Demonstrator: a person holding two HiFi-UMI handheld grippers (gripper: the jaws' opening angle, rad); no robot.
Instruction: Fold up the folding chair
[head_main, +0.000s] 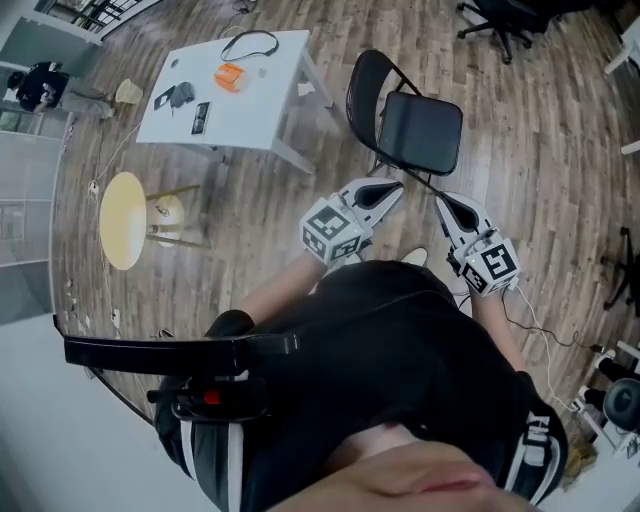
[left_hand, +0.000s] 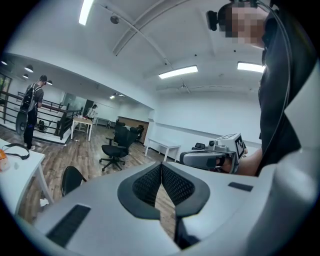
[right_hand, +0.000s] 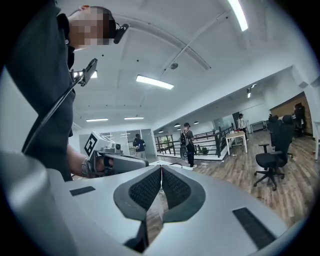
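Head view was aimed steeply down. At the left, a white table (head_main: 260, 100) was seen with an orange object (head_main: 230, 76) near its far edge. Just past the table's right edge, the folding chair (head_main: 410, 125) stood on the wooden floor (head_main: 560, 150), opened out, seat level and untouched. The left gripper (head_main: 390, 190) and the right gripper (head_main: 442, 203) were held side by side near the seat's front edge, apart from it and aimed at it, presumably as an approach. In the left gripper view its fingers (left_hand: 147, 185) were pressed together on nothing. In the right gripper view the fingers (right_hand: 145, 190) were likewise closed and empty, so nothing had yet been gripped.
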